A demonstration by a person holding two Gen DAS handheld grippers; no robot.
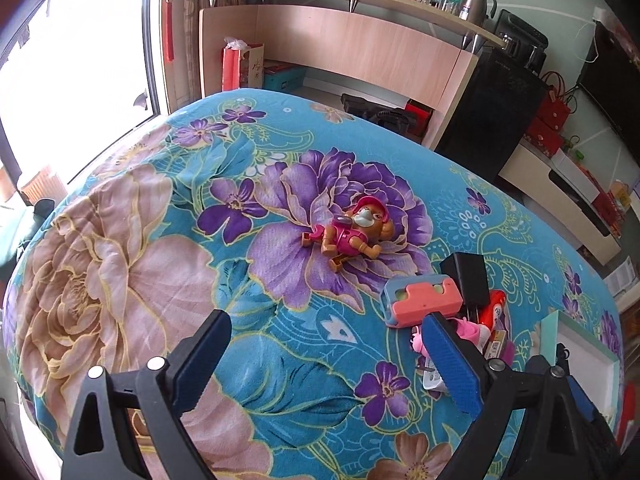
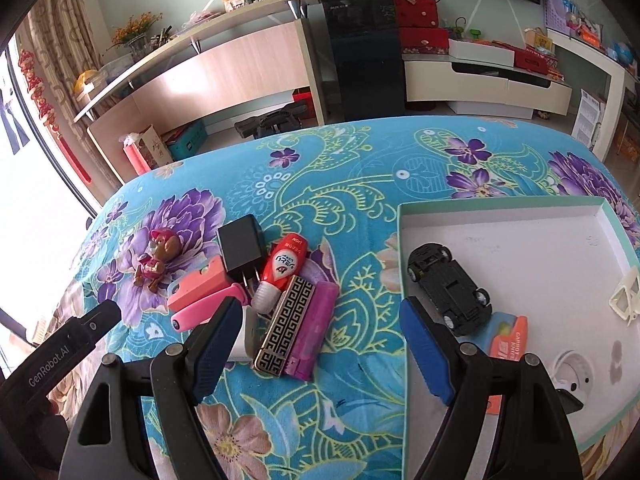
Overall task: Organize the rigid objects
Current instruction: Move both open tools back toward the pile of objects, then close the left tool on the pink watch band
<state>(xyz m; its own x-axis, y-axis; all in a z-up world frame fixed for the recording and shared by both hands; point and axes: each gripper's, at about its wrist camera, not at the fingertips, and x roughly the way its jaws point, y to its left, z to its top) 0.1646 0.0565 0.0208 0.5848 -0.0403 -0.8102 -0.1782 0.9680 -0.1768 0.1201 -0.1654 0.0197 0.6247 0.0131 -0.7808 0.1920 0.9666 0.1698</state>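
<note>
A toy dog in a pink suit (image 1: 352, 236) lies alone on the flowered blanket; it also shows in the right wrist view (image 2: 154, 260). My left gripper (image 1: 320, 360) is open and empty, short of the dog. A pile lies beside it: a salmon holder (image 1: 424, 298), a black charger (image 2: 240, 246), a red tube (image 2: 282, 266), a patterned lighter (image 2: 282, 324), a purple lighter (image 2: 316, 320), a pink handle (image 2: 200, 312). My right gripper (image 2: 320, 340) is open and empty, between the pile and a white tray (image 2: 560, 248) holding a black toy car (image 2: 452, 284).
The tray also holds an orange card (image 2: 510, 340), a cream plastic frame (image 2: 626, 294) and a white round part (image 2: 574, 370). The blanket drops away at its far edge toward a wooden desk (image 2: 224, 68) and a black cabinet (image 2: 362, 52).
</note>
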